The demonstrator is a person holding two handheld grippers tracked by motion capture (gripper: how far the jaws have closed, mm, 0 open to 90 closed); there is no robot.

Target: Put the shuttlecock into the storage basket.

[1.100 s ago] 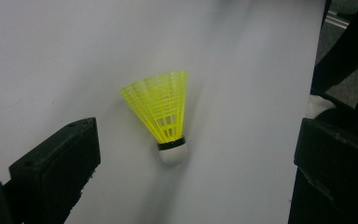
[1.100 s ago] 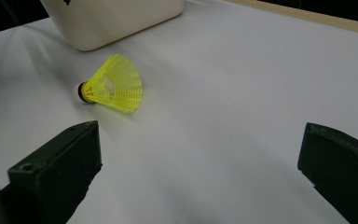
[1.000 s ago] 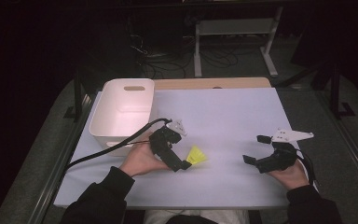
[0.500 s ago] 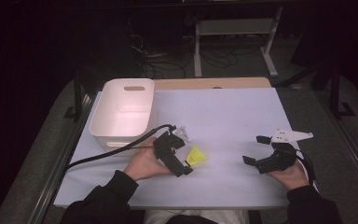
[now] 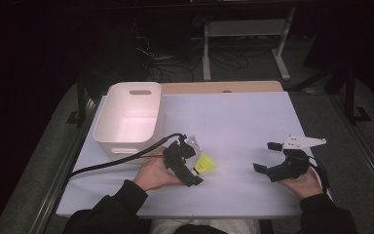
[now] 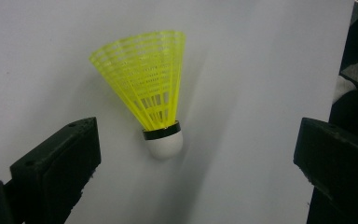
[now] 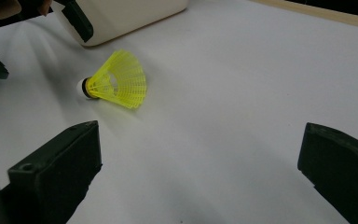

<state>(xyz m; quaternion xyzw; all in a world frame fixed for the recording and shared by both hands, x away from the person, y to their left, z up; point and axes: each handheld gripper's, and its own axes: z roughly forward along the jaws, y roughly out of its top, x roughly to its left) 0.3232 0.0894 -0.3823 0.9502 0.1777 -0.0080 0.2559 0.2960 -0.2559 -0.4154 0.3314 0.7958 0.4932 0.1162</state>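
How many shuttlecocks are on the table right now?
1. The yellow shuttlecock lies on its side on the white table cover, just ahead of the open left gripper, near the white bin. The bin's inside looks empty.

The person wears dark, nearly black long sleeves that reach the wrists and leave both hands bare. The left gripper is a black, blocky tool with a thick black cable trailing from it and a small pale plate near its top. The right gripper is black too, topped by a light grey three-cornered plate, with a thin black cable looping at the wrist. In the gripper views the jaws are matt black rectangular blocks, each left one with small round screw holes.
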